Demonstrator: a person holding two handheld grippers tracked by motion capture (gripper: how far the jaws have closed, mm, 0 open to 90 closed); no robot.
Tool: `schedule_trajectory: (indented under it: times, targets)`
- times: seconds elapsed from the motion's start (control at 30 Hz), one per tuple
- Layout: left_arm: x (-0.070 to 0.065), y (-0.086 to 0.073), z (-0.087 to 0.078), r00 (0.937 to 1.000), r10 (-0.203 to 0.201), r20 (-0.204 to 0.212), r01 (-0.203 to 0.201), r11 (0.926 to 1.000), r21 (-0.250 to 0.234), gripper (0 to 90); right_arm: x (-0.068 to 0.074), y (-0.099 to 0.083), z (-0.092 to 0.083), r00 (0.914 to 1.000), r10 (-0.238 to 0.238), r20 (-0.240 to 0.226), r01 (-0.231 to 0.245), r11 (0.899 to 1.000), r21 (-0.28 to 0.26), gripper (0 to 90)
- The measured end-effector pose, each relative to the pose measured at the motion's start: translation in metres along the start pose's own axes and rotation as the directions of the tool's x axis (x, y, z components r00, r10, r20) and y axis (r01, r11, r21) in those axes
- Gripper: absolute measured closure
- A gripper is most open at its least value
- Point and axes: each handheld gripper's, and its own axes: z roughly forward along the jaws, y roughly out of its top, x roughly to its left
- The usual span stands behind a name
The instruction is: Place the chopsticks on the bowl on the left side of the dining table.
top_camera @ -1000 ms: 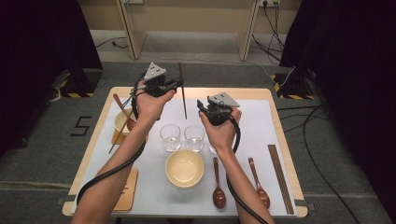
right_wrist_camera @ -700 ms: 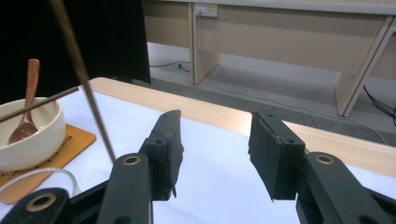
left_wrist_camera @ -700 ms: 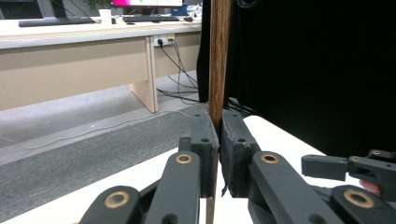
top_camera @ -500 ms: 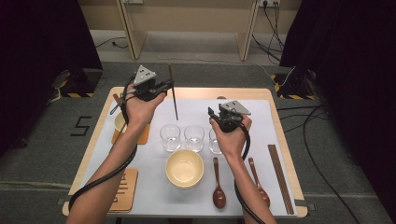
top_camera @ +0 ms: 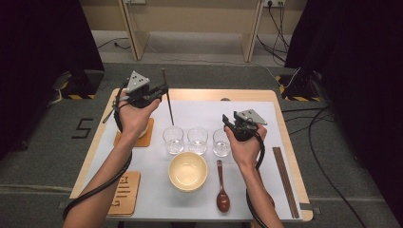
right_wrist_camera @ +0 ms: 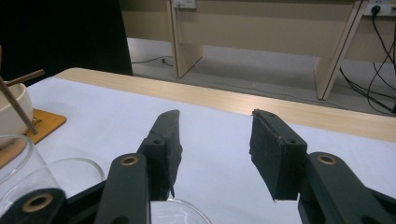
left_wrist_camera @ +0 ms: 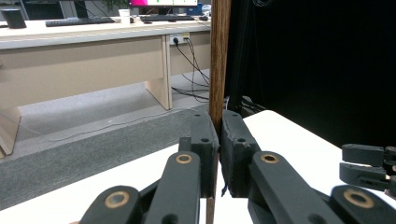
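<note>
My left gripper (top_camera: pixel 159 89) pinches a dark chopstick (top_camera: pixel 167 97) upright above the table's far left, so pickup looks done and placing remains. My right gripper (top_camera: pixel 232 124), jaws just opening and empty, hovers by the three glasses (top_camera: pixel 197 140); its target is unclear.
</note>
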Motion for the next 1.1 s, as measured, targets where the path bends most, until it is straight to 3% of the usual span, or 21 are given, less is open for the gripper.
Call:
schedule_trajectory:
  times: [0.7,1.1]
  targets:
    - [0.010,-0.013,-0.033,0.9993,-0.006,-0.036,0.006,1.0000,-0.001,83.9,-0.027,-0.035,-0.026,0.9971,0.052,0.055,-0.052,0.999,-0.001,52.3]
    - [0.017,-0.022,-0.054,0.9985,-0.005,-0.054,0.005,1.0000,0.001,83.9,-0.034,-0.049,-0.033,0.9950,0.072,0.070,-0.072,0.997,0.005,52.3]
